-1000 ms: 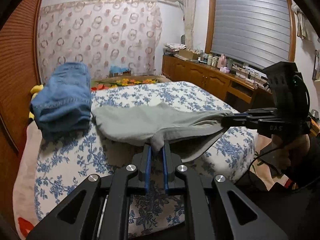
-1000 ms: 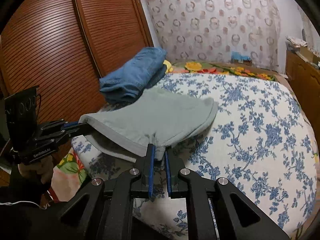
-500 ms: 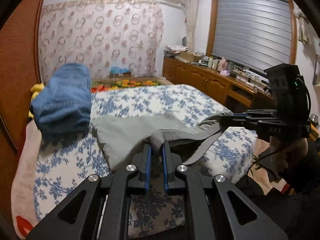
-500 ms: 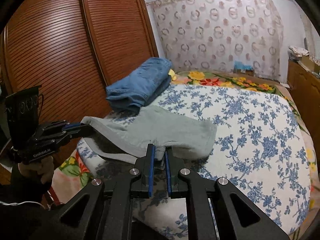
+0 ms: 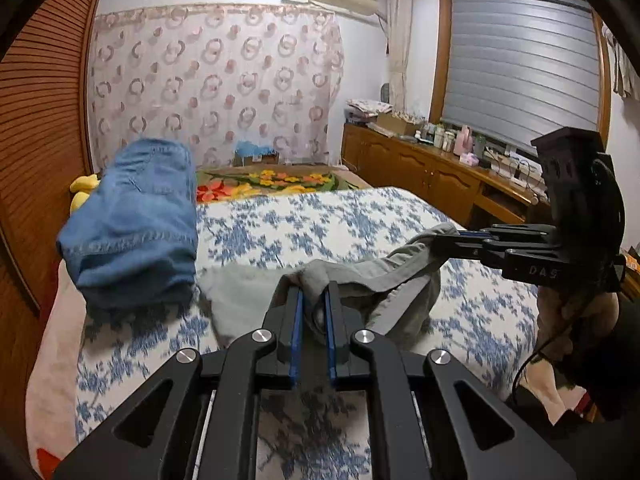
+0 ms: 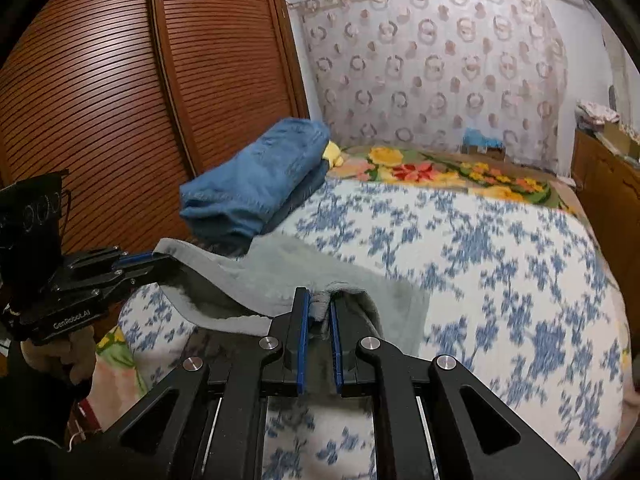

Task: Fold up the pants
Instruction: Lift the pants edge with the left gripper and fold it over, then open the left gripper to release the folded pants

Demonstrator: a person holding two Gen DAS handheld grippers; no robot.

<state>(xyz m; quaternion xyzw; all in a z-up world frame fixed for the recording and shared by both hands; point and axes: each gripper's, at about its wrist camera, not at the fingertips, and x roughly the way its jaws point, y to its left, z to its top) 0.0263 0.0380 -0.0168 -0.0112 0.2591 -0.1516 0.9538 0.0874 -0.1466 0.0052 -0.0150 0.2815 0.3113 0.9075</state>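
Note:
Grey pants [image 5: 244,300] lie partly on the bed near its front edge; they also show in the right wrist view [image 6: 288,276]. My left gripper [image 5: 313,296] is shut on one bunched corner of the waist edge. My right gripper [image 6: 319,300] is shut on the other corner. Each gripper shows in the other's view: the right gripper [image 5: 444,240] at the right, the left gripper [image 6: 160,260] at the left. The cloth sags between them, lifted a little above the bed.
The bed has a blue-flowered white cover [image 6: 500,260]. Folded blue jeans [image 5: 132,216] are stacked at the bed's left side by the wooden wardrobe [image 6: 120,100]. A wooden sideboard [image 5: 432,176] with bottles stands at the right under the window.
Both grippers have pulled the grey pants toward the front edge of the bed and lifted a little. The cloth now covers less of the bed and bunches between the grippers.

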